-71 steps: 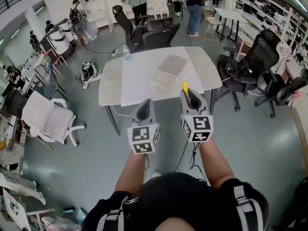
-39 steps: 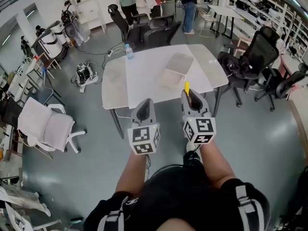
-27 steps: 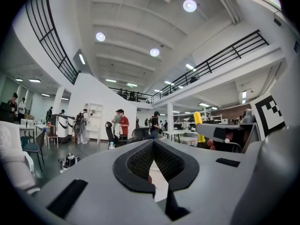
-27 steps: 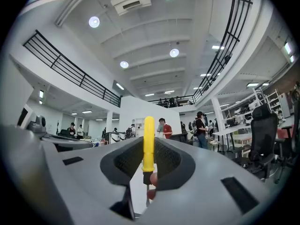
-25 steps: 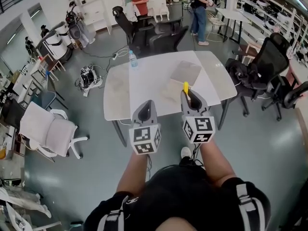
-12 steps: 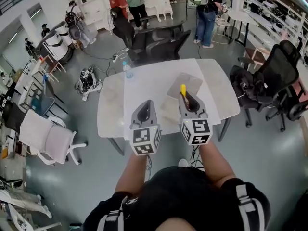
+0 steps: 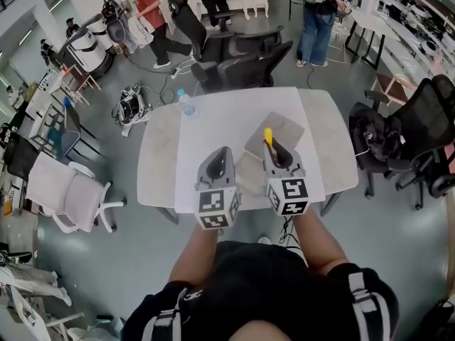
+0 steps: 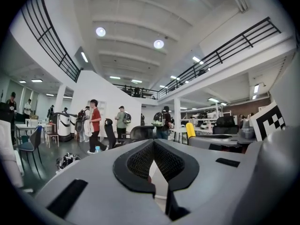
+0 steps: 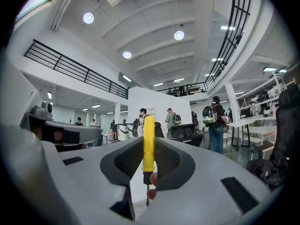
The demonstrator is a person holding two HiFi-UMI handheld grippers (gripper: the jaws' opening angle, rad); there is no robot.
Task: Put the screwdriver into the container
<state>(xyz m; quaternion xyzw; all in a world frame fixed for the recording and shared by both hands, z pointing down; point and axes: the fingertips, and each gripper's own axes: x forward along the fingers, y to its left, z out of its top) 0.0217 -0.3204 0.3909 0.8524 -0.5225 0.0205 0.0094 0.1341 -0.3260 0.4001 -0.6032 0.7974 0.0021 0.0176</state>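
Note:
My right gripper (image 7: 274, 146) is shut on a screwdriver (image 7: 268, 135) whose yellow handle stands upright above the jaws. In the right gripper view the yellow handle (image 9: 149, 139) sits clamped between the dark pads of the gripper (image 9: 149, 165), with the thin shaft pointing down. My left gripper (image 7: 221, 153) hovers beside it, shut with nothing held; its pads meet in the left gripper view (image 8: 153, 146). Both hang over the near edge of a white table (image 7: 213, 119). A flat grey container (image 7: 284, 126) lies just beyond the right gripper, with a beige part (image 7: 249, 172) between the two grippers.
A water bottle (image 7: 186, 104) stands at the table's far left. Black office chairs (image 7: 242, 66) stand behind the table, more chairs (image 7: 419, 130) to the right, a white chair (image 7: 67, 197) at the left. People (image 7: 146, 13) walk at the back.
The table has come closer and now lies under both grippers, which were short of its near edge before. The right gripper still holds the screwdriver. People at the back have moved about.

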